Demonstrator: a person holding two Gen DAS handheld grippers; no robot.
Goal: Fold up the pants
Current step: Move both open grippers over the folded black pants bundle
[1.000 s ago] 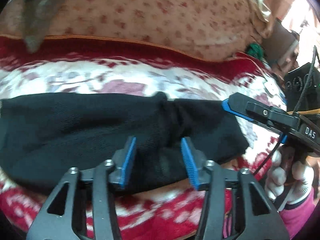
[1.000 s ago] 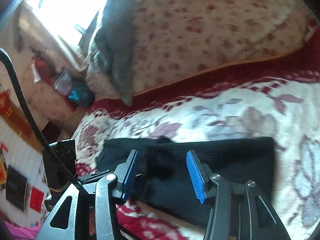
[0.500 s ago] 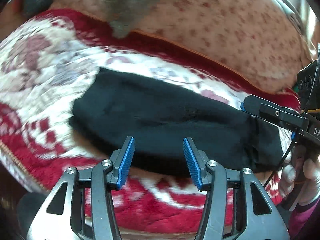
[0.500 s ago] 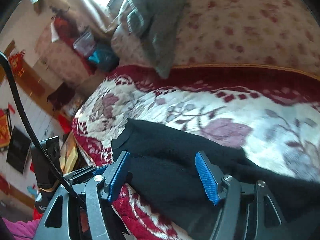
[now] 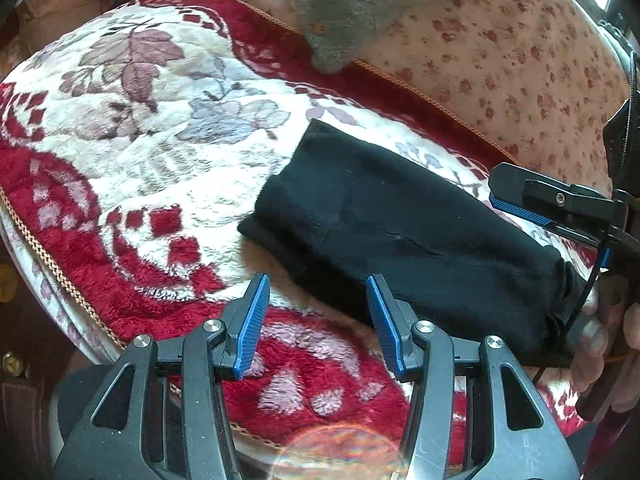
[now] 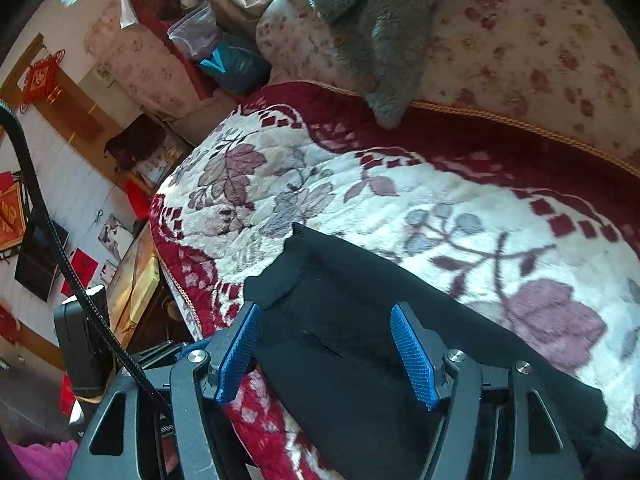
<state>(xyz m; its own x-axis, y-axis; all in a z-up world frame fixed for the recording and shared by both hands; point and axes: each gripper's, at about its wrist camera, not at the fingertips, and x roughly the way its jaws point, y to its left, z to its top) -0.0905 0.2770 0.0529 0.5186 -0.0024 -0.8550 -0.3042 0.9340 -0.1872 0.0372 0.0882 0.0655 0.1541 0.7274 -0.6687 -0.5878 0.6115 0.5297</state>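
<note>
Since the earlier frames both views have swung along the folded black pants [image 5: 404, 232] toward one narrow end, which now sits near the middle of each picture instead of at the edge. We find the pants lying as a long folded bundle on the red and cream floral blanket [image 5: 132, 128] of a bed, close to its near edge. We note the left hand-held gripper [image 5: 316, 320] with its blue pads apart over the blanket just beside the pants' near edge, nothing between them. The right hand-held gripper [image 6: 324, 352] has just been widening; its pads stand apart over the pants and press on nothing. In the left wrist view a hand [image 5: 608, 344] holds that gripper. Behind lie a flowered quilt [image 5: 500, 60] and a grey cloth [image 5: 344, 12].
</note>
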